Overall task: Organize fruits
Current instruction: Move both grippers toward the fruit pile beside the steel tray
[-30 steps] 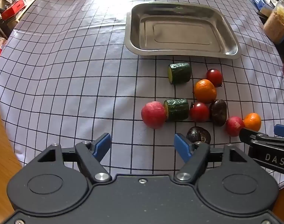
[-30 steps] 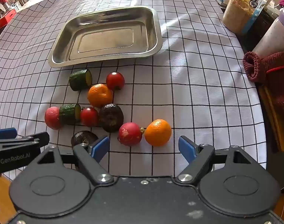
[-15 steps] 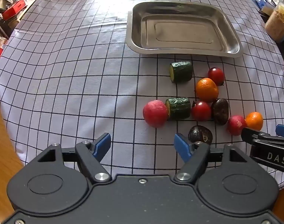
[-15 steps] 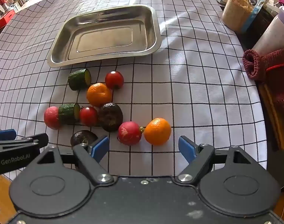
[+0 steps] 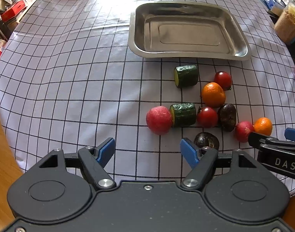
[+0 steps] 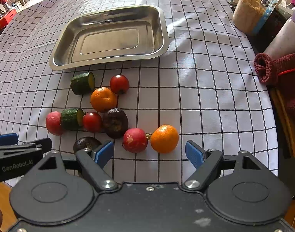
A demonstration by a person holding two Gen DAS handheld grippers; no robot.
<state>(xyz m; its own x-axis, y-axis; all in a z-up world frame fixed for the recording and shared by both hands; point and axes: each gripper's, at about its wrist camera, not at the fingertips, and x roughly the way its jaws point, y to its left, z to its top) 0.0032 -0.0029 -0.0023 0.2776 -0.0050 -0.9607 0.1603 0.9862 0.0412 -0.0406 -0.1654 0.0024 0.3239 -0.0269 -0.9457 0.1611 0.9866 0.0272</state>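
Both sets of jaws spread wide, nothing held. Left gripper [image 5: 147,150] low over the checked tablecloth [image 5: 70,77], blue pads apart; right gripper [image 6: 149,152] the same, alongside it. Nearest the left gripper: a dark wrinkled passion fruit [image 5: 206,140] just beyond its right pad, partly hidden behind that finger. Ahead of the left jaws, slightly right, a pink-red round fruit [image 5: 159,119] touching the cut end of a cucumber chunk [image 5: 183,114]; next along that row a cherry tomato [image 5: 207,117], then a second dark passion fruit [image 5: 227,117], the two touching. Between the right jaws, just ahead: a second pink-red fruit [image 6: 135,140] and a mandarin [image 6: 164,138], close together, a small stem bit between them. Farther ahead and left of the right jaws, a larger mandarin [image 6: 103,99] resting against the dark passion fruit below it; beside it a second cherry tomato [image 6: 119,84] and another cucumber chunk [image 6: 82,83], cut face yellowish. Beyond all the fruit, the stainless steel tray [image 6: 163,38], shallow, rectangular, nothing in it, near edge close to the far cucumber chunk. Far right of the right jaws, off the cloth edge: a clear jar of brown granules [image 6: 252,13], a dark red knitted item [image 6: 273,69].
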